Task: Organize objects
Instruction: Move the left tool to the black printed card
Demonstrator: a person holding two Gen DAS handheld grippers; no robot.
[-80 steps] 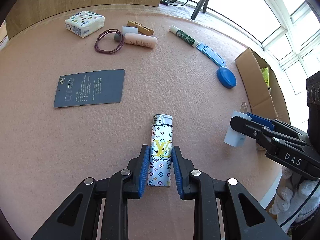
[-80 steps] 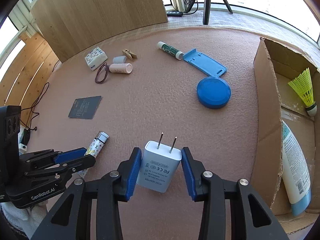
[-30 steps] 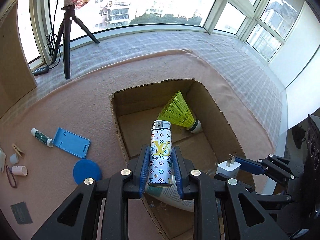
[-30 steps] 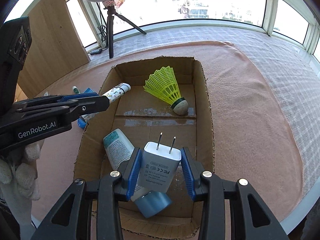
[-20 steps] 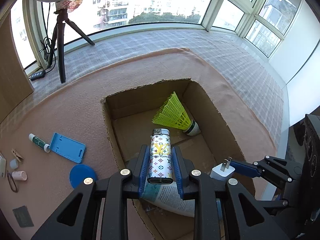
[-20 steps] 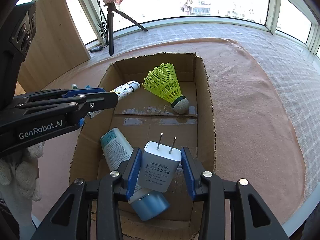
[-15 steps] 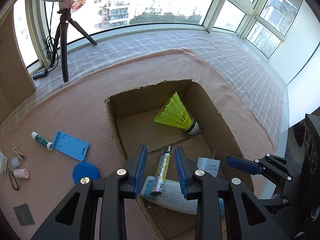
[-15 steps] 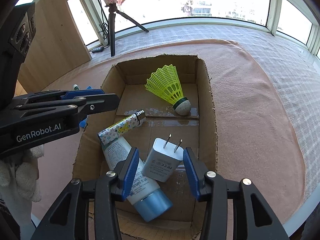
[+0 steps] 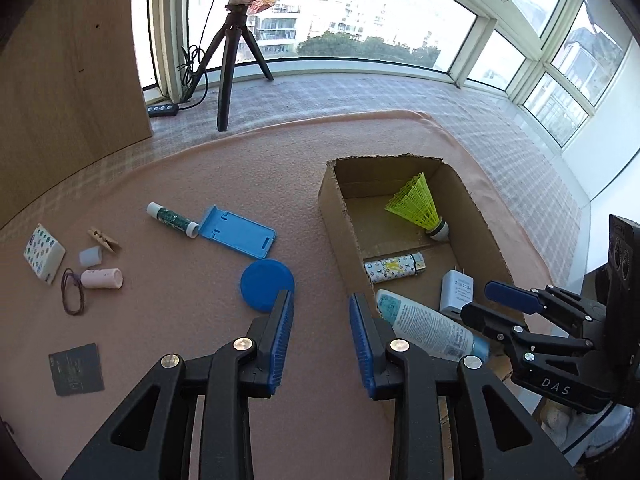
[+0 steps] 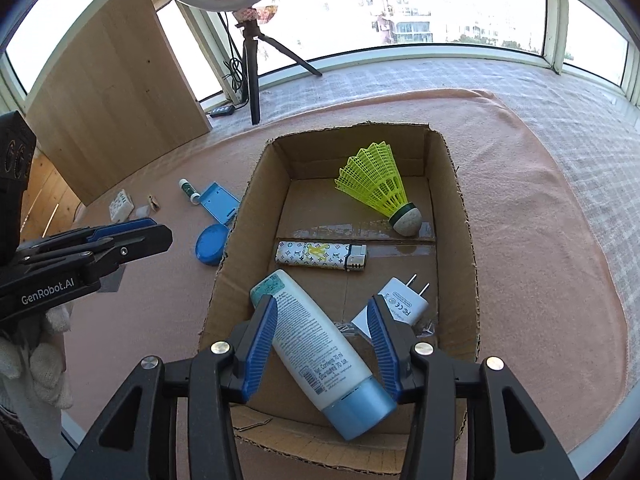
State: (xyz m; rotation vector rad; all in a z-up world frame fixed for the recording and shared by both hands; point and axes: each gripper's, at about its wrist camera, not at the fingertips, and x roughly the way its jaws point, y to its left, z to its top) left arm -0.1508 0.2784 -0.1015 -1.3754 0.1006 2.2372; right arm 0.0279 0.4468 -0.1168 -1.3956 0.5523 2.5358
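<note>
box (image 10: 456, 184): shuttlecock (image 10: 376, 184) rear, lighter (image 10: 320, 256) middle, tube (image 10: 320, 344) front | disc (image 9: 267, 286) left of box

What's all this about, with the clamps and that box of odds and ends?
A person in white gloves is tidying small items into a brown cardboard box using two handheld grippers. Both the left gripper and the right gripper are open and empty. In the box lie a yellow shuttlecock, a patterned lighter, a white plug adapter and a white tube with a blue cap. A round blue lid and other bits wait on the pink cloth.
</note>
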